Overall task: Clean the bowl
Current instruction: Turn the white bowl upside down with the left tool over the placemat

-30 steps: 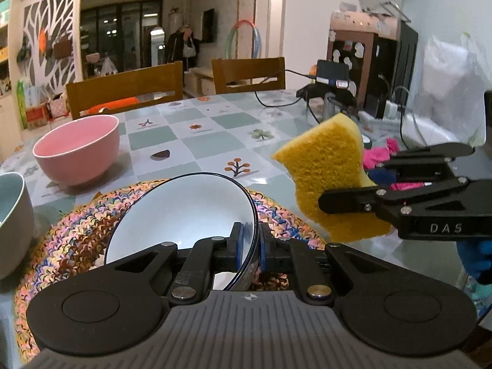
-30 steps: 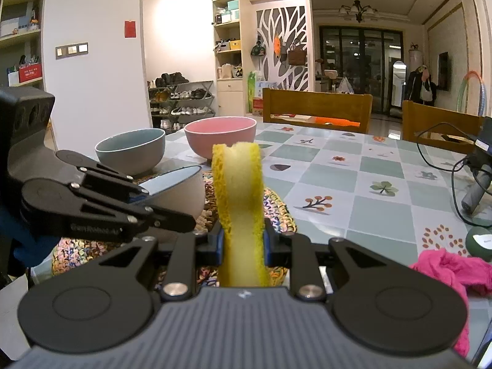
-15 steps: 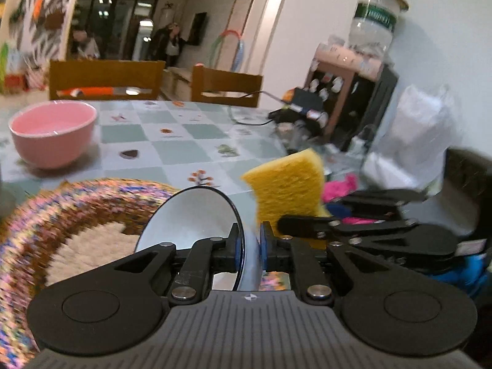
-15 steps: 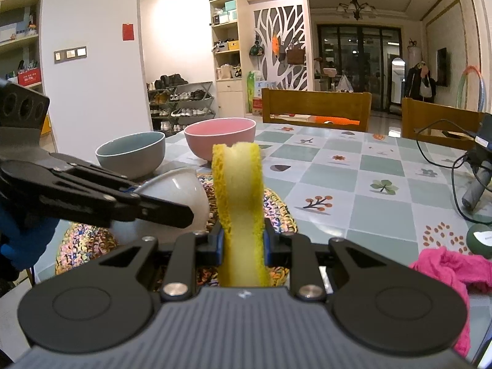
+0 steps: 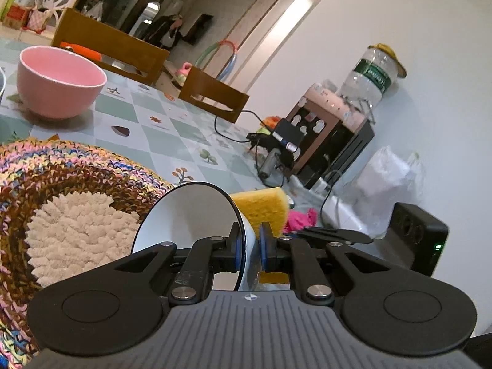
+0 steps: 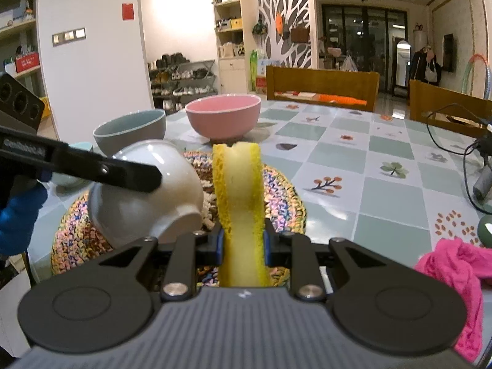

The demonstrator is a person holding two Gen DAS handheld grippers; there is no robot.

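Observation:
My left gripper [image 5: 248, 247] is shut on the rim of a white bowl [image 5: 190, 215], holding it tipped on its side above the crocheted mat [image 5: 70, 181]. In the right wrist view the same white bowl [image 6: 147, 190] shows its underside, tilted toward the sponge, with the left gripper's finger [image 6: 104, 170] across it. My right gripper [image 6: 241, 244] is shut on a yellow sponge [image 6: 240, 196] standing upright just right of the bowl. In the left wrist view the sponge [image 5: 261, 207] peeks out behind the bowl's rim.
A pink bowl [image 6: 223, 117] and a grey-blue bowl [image 6: 129, 129] stand on the tiled table [image 6: 384, 190] behind the mat. A pink cloth [image 6: 458, 261] lies at the right. Cables [image 5: 233, 123], a water dispenser [image 5: 335, 135] and a white bag [image 5: 387, 181] crowd the far side.
The left gripper rolled and swung, tipping the white bowl so its base now faces the sponge. The sponge and right gripper stayed where they were.

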